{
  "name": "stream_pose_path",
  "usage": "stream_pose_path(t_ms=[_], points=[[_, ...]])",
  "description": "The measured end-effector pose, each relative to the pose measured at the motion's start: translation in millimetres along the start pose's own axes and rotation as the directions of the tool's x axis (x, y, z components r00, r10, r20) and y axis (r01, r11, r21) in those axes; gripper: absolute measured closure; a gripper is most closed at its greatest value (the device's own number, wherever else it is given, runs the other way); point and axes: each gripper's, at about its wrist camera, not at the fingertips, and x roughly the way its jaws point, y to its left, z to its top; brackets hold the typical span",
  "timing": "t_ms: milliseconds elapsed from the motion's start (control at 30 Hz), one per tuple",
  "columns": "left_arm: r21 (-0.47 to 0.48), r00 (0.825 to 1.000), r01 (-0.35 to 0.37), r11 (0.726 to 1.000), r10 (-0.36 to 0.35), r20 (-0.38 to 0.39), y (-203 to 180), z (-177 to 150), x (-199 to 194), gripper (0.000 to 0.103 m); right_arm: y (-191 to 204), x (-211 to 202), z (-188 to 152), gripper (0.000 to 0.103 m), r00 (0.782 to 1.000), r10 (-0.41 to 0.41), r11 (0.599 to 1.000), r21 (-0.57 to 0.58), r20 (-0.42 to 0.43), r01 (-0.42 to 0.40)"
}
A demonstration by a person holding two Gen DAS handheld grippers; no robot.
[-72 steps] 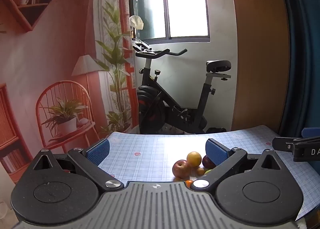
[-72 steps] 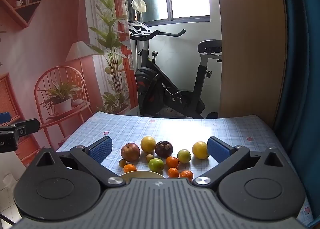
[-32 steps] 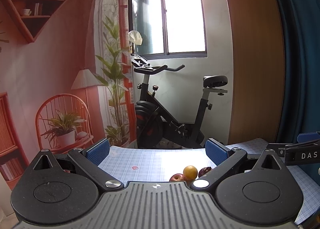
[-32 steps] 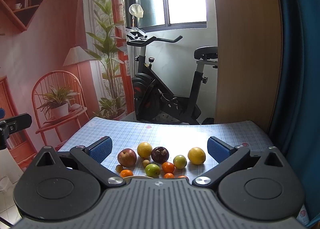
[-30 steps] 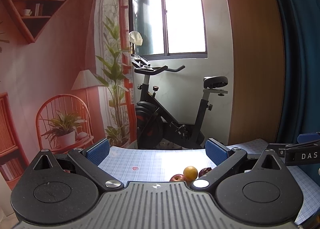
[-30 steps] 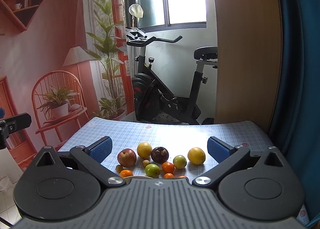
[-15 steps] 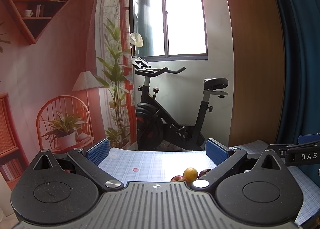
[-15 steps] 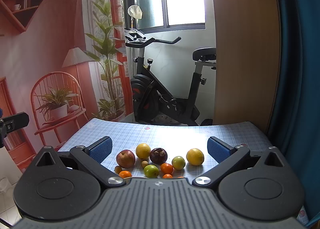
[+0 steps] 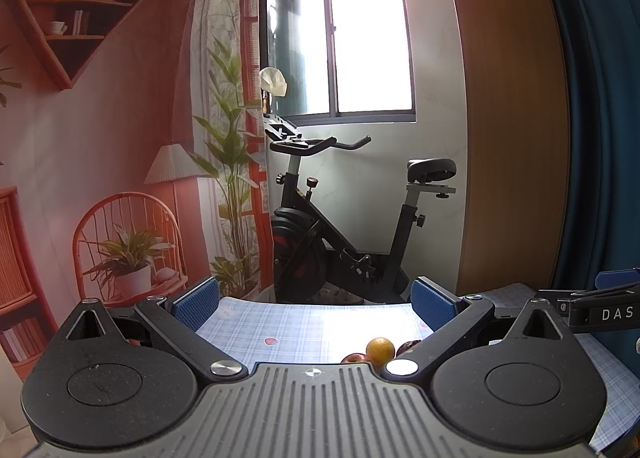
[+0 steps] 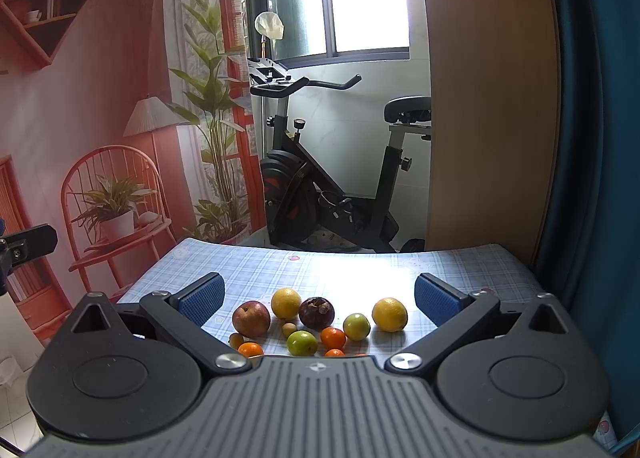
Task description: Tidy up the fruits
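Several fruits lie loose on the blue checked tablecloth (image 10: pixel 256 270) in the right wrist view: a red apple (image 10: pixel 251 318), two yellow oranges (image 10: pixel 285 302) (image 10: pixel 389 314), a dark mangosteen (image 10: pixel 316 312), two green fruits (image 10: pixel 302 342) (image 10: pixel 356 326) and small tangerines (image 10: pixel 333 337). My right gripper (image 10: pixel 318 300) hovers open above them, holding nothing. My left gripper (image 9: pixel 316 304) is open and empty, raised high; only an orange (image 9: pixel 380 350), the apple top (image 9: pixel 355 357) and the mangosteen (image 9: pixel 409 346) peek over its body.
An exercise bike (image 10: pixel 320 193) stands beyond the table's far edge under a window. A printed backdrop with chair and plants covers the left wall. A wooden panel (image 10: pixel 492 97) and blue curtain (image 10: pixel 592 137) rise on the right. The other gripper's side (image 9: pixel 600 308) shows at right.
Both grippers have lifted and tilted up; the fruits have sunk lower in both views, most now hidden from the left wrist. No fruit has moved.
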Motion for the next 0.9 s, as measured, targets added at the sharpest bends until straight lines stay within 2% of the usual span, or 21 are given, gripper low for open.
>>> stream_pose_path(t_ms=[400,533,700,767,833,900], points=[[-0.022,1.000,0.003,1.000,-0.003,0.002,1.1,-0.9,0.3,0.000,-3.8,-3.2,7.7,0.000,1.000,-0.007,1.000,0.014,0.016,0.007],[-0.039,0.999,0.033,0.999,-0.033,0.000,2.5,-2.1,0.1,0.000,-5.4,-1.7,4.1,0.000,1.000,-0.012,1.000,0.029,0.010,0.012],[-0.014,1.000,0.016,1.000,-0.016,0.009,1.3,-3.0,3.2,0.000,-10.3,5.9,-1.5,0.000,1.000,0.003,0.999,0.046,0.018,-0.004],[-0.016,0.999,0.035,0.999,-0.035,0.003,3.1,-3.2,8.1,0.000,-16.2,10.8,-5.9,0.000,0.998,0.024,0.999,0.042,0.056,-0.026],[-0.062,0.998,0.060,0.996,-0.061,-0.012,8.6,-4.1,16.0,0.000,-25.7,16.1,-12.9,0.000,0.994,0.029,0.998,0.051,0.104,-0.034],[-0.089,0.999,0.051,0.995,-0.052,-0.007,13.0,-7.5,26.2,0.000,-36.7,24.8,-18.8,0.000,0.990,0.026,0.996,0.079,0.135,-0.037]])
